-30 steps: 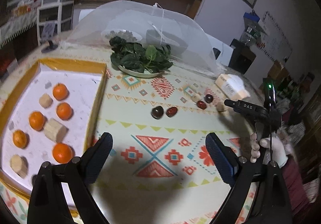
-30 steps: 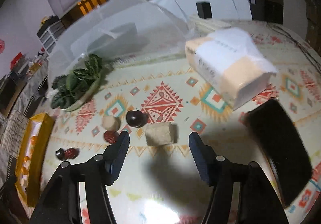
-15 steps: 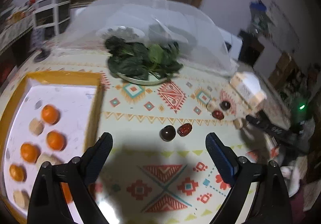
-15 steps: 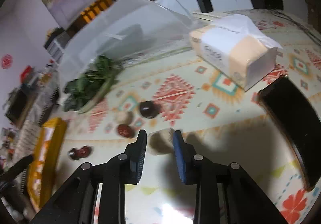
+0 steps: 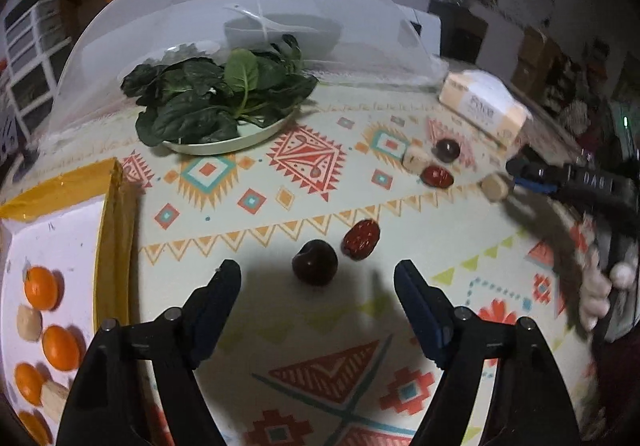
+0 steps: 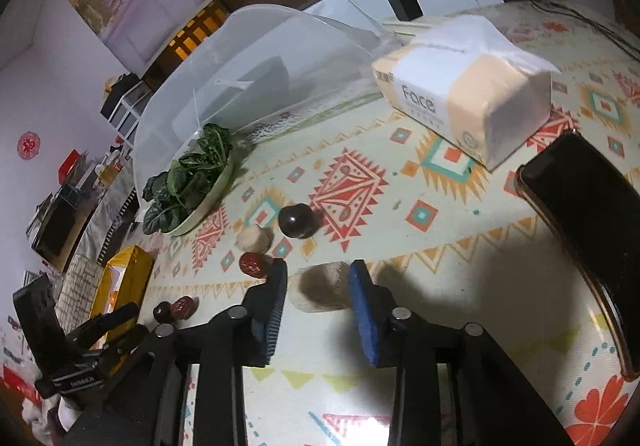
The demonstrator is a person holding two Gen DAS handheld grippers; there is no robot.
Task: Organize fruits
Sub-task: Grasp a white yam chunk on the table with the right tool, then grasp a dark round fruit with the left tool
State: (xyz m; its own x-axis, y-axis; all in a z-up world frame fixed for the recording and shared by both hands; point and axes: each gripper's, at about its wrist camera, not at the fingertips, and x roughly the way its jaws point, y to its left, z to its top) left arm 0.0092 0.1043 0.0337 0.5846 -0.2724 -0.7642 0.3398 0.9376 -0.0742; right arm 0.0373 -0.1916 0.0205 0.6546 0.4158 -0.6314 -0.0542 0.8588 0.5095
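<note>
My left gripper (image 5: 318, 278) is open, with a dark round fruit (image 5: 315, 261) just ahead between its fingertips and a red date (image 5: 361, 239) beside it. My right gripper (image 6: 318, 276) is shut on a pale beige cut fruit piece (image 6: 320, 286) on the tablecloth; it also shows in the left wrist view (image 5: 495, 186). Beyond it lie another dark fruit (image 6: 296, 221), a beige piece (image 6: 253, 238) and a red date (image 6: 253, 264). The yellow-rimmed tray (image 5: 116, 206) at the left holds oranges (image 5: 40, 287) and beige pieces (image 5: 29, 323).
A plate of spinach (image 5: 216, 102) stands in front of a mesh food cover (image 5: 248, 18). A tissue pack (image 6: 464, 86) and a black phone (image 6: 588, 214) lie at the right. The table edge curves near the phone.
My left gripper has moved forward from beside the tray to the dark fruit and date. My right gripper has closed on the beige piece.
</note>
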